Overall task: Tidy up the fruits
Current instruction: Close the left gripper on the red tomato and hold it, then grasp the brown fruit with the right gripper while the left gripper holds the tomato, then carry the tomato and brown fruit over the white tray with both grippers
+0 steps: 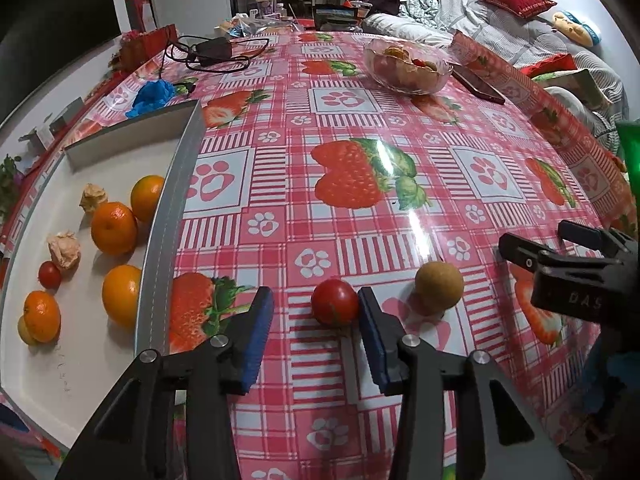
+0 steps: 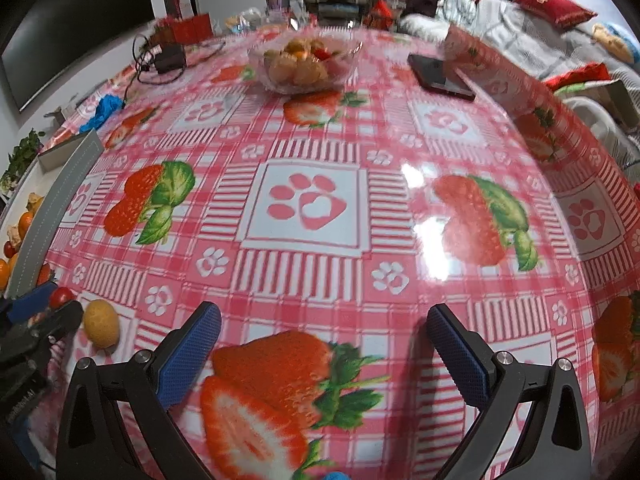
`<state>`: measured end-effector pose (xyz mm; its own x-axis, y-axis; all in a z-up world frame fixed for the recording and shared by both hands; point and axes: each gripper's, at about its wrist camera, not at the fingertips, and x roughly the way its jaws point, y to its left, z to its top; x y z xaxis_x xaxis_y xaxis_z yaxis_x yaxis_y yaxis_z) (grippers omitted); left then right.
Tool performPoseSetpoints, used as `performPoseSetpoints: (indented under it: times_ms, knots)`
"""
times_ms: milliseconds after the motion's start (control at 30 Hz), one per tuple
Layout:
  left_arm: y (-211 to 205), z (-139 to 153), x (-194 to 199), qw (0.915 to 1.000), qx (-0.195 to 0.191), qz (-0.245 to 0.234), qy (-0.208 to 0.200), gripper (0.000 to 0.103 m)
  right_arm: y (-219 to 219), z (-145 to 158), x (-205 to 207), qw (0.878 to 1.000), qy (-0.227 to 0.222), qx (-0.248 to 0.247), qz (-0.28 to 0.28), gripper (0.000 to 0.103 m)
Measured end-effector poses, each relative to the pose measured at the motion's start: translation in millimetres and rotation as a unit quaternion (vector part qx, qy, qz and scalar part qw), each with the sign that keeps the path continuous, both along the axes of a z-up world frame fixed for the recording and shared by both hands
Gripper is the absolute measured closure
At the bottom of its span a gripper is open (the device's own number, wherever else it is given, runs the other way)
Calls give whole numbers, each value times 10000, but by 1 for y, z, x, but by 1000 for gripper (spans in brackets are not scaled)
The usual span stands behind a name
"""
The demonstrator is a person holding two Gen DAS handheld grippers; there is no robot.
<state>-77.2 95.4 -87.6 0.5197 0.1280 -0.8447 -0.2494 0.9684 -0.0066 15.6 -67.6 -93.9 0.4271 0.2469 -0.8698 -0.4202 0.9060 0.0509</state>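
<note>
While I hold both hands over the tablecloth [image 1: 360, 128]:
Left gripper [image 1: 316, 312]: released, tomato [image 1: 334, 307] touching my right pad
Right gripper [image 2: 324, 320]: spread wide, empty
Brown fruit [image 1: 439, 288]: just beside tomato
Tray [image 1: 160, 248]: holds oranges [image 1: 114, 228]

We see the left gripper [image 1: 316, 312]: 2 black angular plastic fingers, each faced with a blue textured pad [image 1: 256, 344], and round silver screws [image 1: 219, 341] at the finger joints. The right gripper [image 2: 324, 344] is the same build in its own view: black triangulated linkage arms with cutouts, blue dimpled pads [image 2: 188, 356], silver pivot screws [image 2: 503, 358]. From the left camera the right unit's black body shows pale embossed letters "DAS" [image 1: 584, 300] on its side.
</note>
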Motion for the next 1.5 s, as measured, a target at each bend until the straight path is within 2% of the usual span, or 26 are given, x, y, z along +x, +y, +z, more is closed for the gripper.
performPoseSetpoints:
  times_ms: [67, 133, 333, 367, 400, 467, 533, 600, 667, 867, 1100, 1200, 1300, 1333, 1367, 1500]
  knots:
    - [1, 0, -6, 10000, 15, -9, -19, 56, 3, 8, -4, 9990, 166, 402, 102, 0]
    - [3, 0, -10, 10000, 24, -10, -46, 56, 12, 16, -10, 9980, 169, 562, 254, 0]
    - [1, 0, -23, 9999, 50, -65, -83, 56, 60, 22, -28, 9947, 123, 393, 938, 0]
    - [0, 0, -25, 9999, 47, -80, -94, 56, 67, 21, -30, 9941, 127, 355, 1014, 4]
    - [0, 0, -26, 9999, 48, -85, -98, 56, 73, 18, -33, 9932, 155, 331, 1102, 14]
    - [0, 0, -25, 9999, 33, -88, -92, 56, 86, 10, -39, 9913, 318, 260, 1249, 26]
    - [0, 0, -25, 9999, 28, -87, -86, 56, 93, 8, -44, 9916, 147, 63, 1286, 30]
    - [1, 0, -25, 9999, 38, -103, -93, 56, 96, 8, -49, 9908, 2, -77, 1353, 58]
    - [1, 0, -25, 9999, 33, -115, -90, 56, 96, 9, -50, 9895, -3, -58, 1441, 76]
    - [5, 5, -26, 9994, -299, -112, -152, 54, 71, 11, -45, 9928, 118, 256, 1161, 76]
    - [5, 10, -11, 9990, -381, -107, -183, 54, 44, 13, -42, 9947, 180, 427, 919, 76]
    - [3, 3, -3, 9994, -326, -85, -15, 54, 42, 13, -42, 9946, 187, 472, 908, 76]
    - [3, 1, -2, 9996, -268, -48, -1, 61, 39, 13, -42, 9944, 195, 508, 906, 76]
    - [3, 1, -1, 9996, -272, -59, 5, 73, 39, 13, -43, 9943, 196, 519, 907, 76]
    - [3, 2, -1, 9996, -280, -70, 11, 77, 38, 12, -43, 9943, 196, 522, 910, 76]
    - [6, 5, -4, 9989, -473, -53, 15, 77, 36, 14, -44, 9942, 219, 547, 898, 76]
